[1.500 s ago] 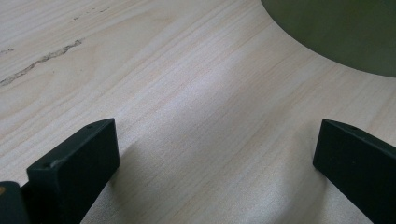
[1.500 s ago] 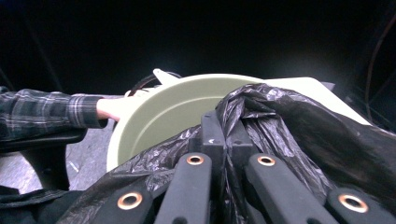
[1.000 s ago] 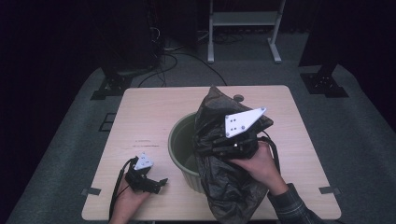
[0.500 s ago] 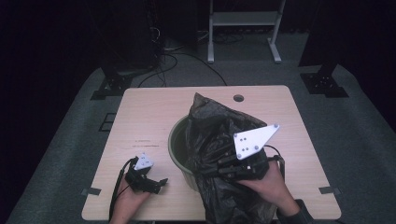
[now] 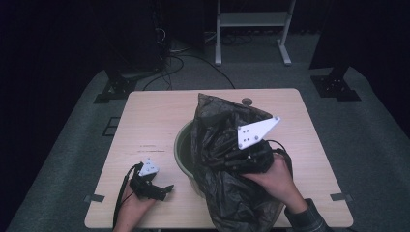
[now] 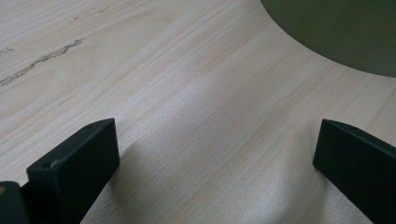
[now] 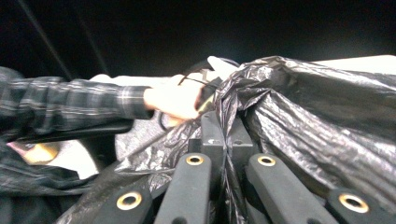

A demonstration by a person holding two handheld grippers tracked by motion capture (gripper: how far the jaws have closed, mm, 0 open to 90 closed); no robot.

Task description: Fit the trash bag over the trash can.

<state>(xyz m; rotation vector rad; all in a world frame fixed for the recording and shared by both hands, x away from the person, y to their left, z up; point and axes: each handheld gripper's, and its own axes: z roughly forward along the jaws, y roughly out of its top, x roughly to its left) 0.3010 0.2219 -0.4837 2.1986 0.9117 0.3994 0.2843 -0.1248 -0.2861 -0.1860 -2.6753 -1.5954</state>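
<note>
Dark room all round, and on the pale tabletop a green bin sits near the middle toward the front edge. Right gripper is clamped tight on a fold of the black bag, holding it bunched above the bin's right side, likely to drape it over the rim. Left gripper rests near the front left corner, jaws wide and empty, apparently waiting its turn.
</note>
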